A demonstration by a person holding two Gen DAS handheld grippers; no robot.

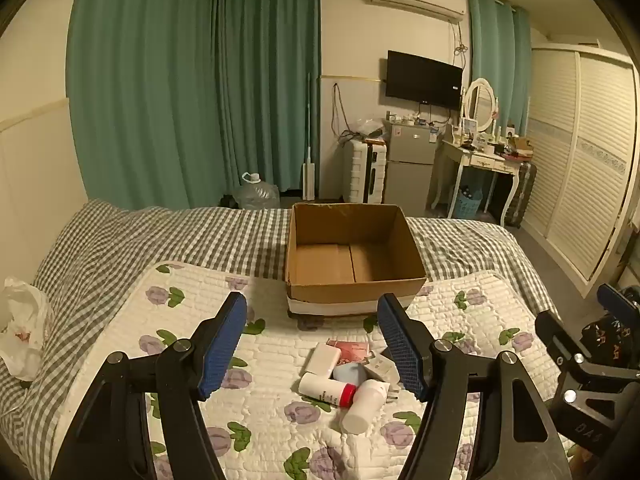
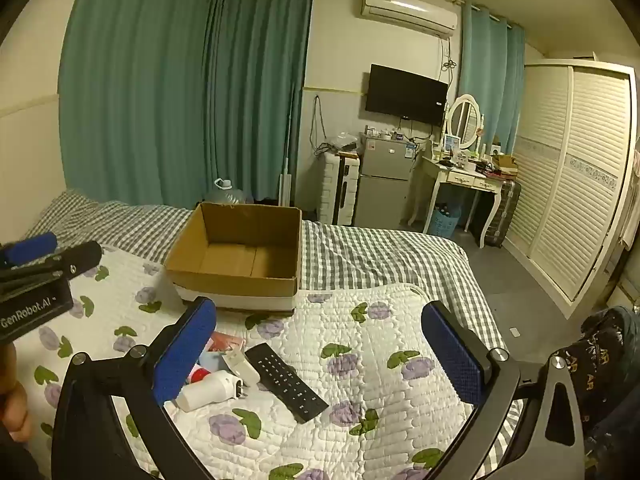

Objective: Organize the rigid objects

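Note:
An empty cardboard box (image 1: 352, 256) stands on the bed; it also shows in the right wrist view (image 2: 240, 252). A pile of small items lies on the floral quilt in front of it: a white bottle with a red cap (image 1: 326, 389), a white bottle (image 1: 363, 406), a white block (image 1: 322, 359), a pink packet (image 1: 352, 348). A black remote (image 2: 285, 380) lies beside a white plug adapter (image 2: 240, 364). My left gripper (image 1: 312, 340) is open above the pile. My right gripper (image 2: 320, 348) is open over the remote.
A white plastic bag (image 1: 22, 328) lies on the checked sheet at the left. Dark printed fabric (image 2: 600, 360) sits at the right bed edge. Beyond the bed are a water jug (image 1: 256, 192), a suitcase, a small fridge (image 1: 408, 164), a dressing table and a wardrobe.

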